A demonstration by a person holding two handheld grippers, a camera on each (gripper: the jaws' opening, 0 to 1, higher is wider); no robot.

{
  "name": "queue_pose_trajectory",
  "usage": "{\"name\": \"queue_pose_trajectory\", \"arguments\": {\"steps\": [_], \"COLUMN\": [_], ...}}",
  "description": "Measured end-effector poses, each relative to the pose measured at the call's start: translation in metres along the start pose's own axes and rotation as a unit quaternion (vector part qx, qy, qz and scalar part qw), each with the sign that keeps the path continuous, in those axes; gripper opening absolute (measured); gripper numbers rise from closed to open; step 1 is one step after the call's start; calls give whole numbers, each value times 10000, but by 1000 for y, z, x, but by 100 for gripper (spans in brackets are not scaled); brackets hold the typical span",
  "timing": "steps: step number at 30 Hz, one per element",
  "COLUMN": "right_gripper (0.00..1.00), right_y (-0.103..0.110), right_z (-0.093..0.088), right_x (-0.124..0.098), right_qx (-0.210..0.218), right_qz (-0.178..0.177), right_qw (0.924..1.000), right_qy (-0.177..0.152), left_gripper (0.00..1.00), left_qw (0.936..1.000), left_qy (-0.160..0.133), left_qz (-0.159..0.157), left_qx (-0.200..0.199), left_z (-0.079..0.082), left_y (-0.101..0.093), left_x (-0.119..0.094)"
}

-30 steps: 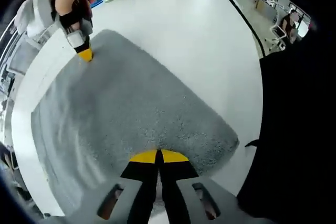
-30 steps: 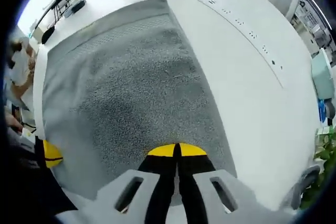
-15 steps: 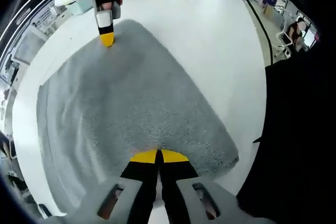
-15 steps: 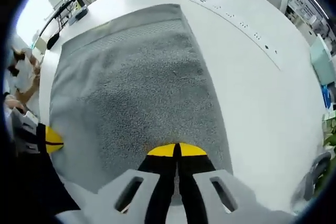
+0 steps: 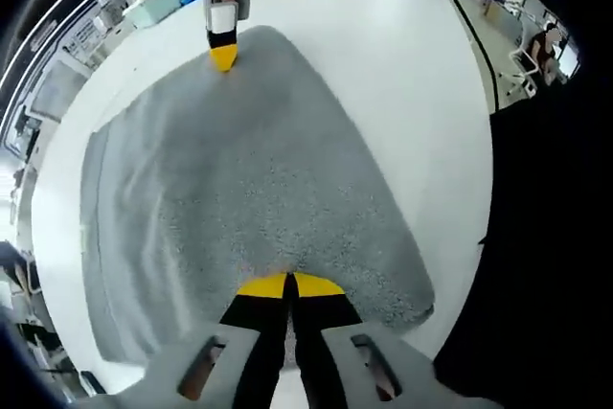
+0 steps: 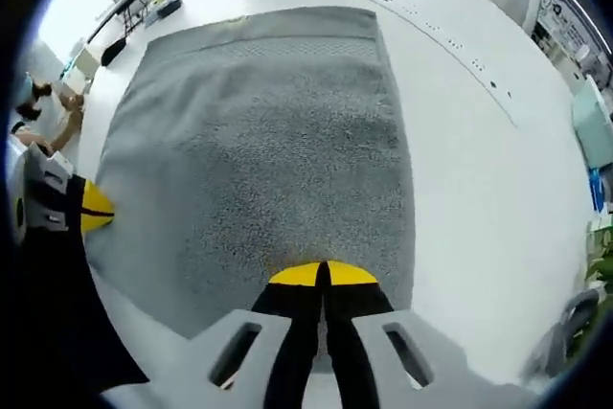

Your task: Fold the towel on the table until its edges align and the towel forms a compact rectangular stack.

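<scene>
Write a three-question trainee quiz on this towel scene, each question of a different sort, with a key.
1. True or false: the left gripper is shut on the towel.
2. The towel is: A) grey B) blue C) striped red.
3. Fill in: the towel lies on a white ____.

Key:
1. True; the right gripper also pinches the same near edge.
2. A
3. table
</scene>
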State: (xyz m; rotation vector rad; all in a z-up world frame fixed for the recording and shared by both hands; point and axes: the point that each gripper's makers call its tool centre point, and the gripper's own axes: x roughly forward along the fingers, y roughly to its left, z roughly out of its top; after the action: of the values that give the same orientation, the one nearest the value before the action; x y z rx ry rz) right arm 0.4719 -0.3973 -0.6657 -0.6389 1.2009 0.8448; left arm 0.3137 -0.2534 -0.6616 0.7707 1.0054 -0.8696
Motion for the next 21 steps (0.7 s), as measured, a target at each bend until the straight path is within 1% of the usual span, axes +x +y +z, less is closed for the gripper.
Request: {"name": "queue_pose_trajectory", "arguments": {"steps": [3,5,10,15,17,19,21], "right_gripper": [0,0,0,0,0,0,0], "right_y": [1,1,4,8,12,15,15], "right_z": [-7,-10,-18,-28,-31,-34,-36], "right_x": [-2,-3,-5,-7,-8,-8,-8], "right_qx": [-17,79,344,466,370,233,227], "right_qz": [3,16,141,232,224,160,168], "right_qw": [10000,10000,9992,9982,9987,9994,9995], "right_qy": [45,-26,-161,-288,-282,-187,-154], "left_gripper": [1,1,1,1,1,1,1], "left_qw": [9997,9991,9986,9983,9982,9980,9979], "left_qy": [-14,-17,70,219,224,240,345], "left_qz": [-84,-148,-150,-84,-88,-94,-42], "left_qx": [-238,-390,-512,-527,-553,-582,-546], "left_z": [-1,-1,-3,-6,-6,-7,-7], "left_y": [3,4,5,8,8,9,11], "left_x": [0,0,0,0,0,0,0]}}
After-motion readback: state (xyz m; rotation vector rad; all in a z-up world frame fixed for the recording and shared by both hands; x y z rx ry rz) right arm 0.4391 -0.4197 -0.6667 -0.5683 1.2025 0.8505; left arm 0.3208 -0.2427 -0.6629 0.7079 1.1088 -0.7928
